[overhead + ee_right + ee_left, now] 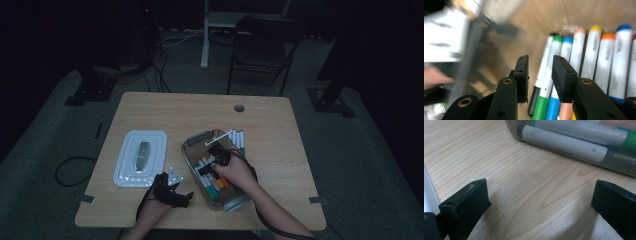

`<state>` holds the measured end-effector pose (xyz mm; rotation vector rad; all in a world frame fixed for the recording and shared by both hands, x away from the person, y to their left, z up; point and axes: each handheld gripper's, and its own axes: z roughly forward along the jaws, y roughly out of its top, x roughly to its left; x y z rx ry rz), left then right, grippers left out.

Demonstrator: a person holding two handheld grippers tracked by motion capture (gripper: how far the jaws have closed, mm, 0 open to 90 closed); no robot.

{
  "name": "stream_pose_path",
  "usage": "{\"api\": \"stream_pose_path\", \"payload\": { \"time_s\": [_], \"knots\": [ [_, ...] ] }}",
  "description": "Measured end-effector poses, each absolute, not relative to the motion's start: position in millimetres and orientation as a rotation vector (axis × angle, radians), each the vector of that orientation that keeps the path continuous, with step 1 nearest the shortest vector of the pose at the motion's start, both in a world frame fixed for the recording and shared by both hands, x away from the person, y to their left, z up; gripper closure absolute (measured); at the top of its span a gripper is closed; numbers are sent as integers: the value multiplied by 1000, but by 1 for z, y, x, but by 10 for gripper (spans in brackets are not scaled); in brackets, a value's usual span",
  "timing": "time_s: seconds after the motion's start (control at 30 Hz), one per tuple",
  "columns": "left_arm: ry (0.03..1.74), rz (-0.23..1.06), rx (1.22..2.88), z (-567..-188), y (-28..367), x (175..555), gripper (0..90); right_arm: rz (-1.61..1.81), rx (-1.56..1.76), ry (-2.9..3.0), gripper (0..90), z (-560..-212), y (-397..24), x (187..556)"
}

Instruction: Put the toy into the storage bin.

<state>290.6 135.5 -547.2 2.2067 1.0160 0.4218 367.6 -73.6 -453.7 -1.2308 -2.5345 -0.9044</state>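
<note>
A clear plastic box (186, 159) sits at the middle of the wooden table (165, 110), with several coloured markers (212, 186) lying side by side in it. My right gripper (216, 150) hangs over the box's far half. In the right gripper view its jaws (540, 60) stand a narrow gap apart above a green-ended marker (551, 75), pressing on nothing. My left gripper (187, 196) rests low on the table by the box's near left side. Its jaws (541, 187) are wide open on bare wood, facing the box wall (624, 170) and the markers (564, 143) behind it.
A white lid or tray (141, 157) with a grey object (143, 155) on it lies left of the box; its edge (428, 192) shows beside my left jaw. Three markers (239, 137) lie on the table past the box, one white marker (219, 137) across its rim. A cable hole (239, 108) sits farther back.
</note>
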Motion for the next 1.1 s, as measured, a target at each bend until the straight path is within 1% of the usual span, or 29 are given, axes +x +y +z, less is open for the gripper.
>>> {"api": "stream_pose_path", "payload": {
  "time_s": [0.03, 0.07, 0.1, 0.23, 0.27, 0.37, 0.5, 0.63, 0.8, 0.93, 1.1],
  "knots": [
    [1016, 422, 2207, -547, 136, 291, 19, -904, -1231, -2535, 660, -454, -74, 368],
    [1017, 420, 2206, -547, 135, 291, 19, -950, -1224, -2523, 637, -447, -79, 367],
    [1016, 419, 2208, -547, 136, 291, 19, -1055, -1222, -2489, 612, -431, -90, 366],
    [1017, 420, 2206, -547, 135, 291, 19, -1215, -1256, -2486, 604, -402, -118, 365],
    [1017, 420, 2206, -547, 135, 291, 19, -1250, -1270, -2486, 589, -398, -126, 365],
    [1016, 421, 2207, -547, 136, 291, 19, -1313, -1346, -2498, 573, -391, -150, 368],
    [1016, 422, 2206, -547, 135, 291, 19, -1361, -1448, -2493, 578, -391, -178, 373],
    [1016, 423, 2206, -547, 135, 291, 19, -1361, -1559, -2497, 588, -402, -199, 383],
    [1016, 422, 2207, -547, 136, 291, 19, -1318, -1707, -2481, 589, -434, -212, 403],
    [1017, 421, 2206, -547, 135, 291, 19, -1282, -1796, -2461, 590, -462, -214, 420],
    [1016, 422, 2207, -547, 136, 291, 19, -1205, -1886, -2445, 596, -488, -211, 439]
  ]
}}
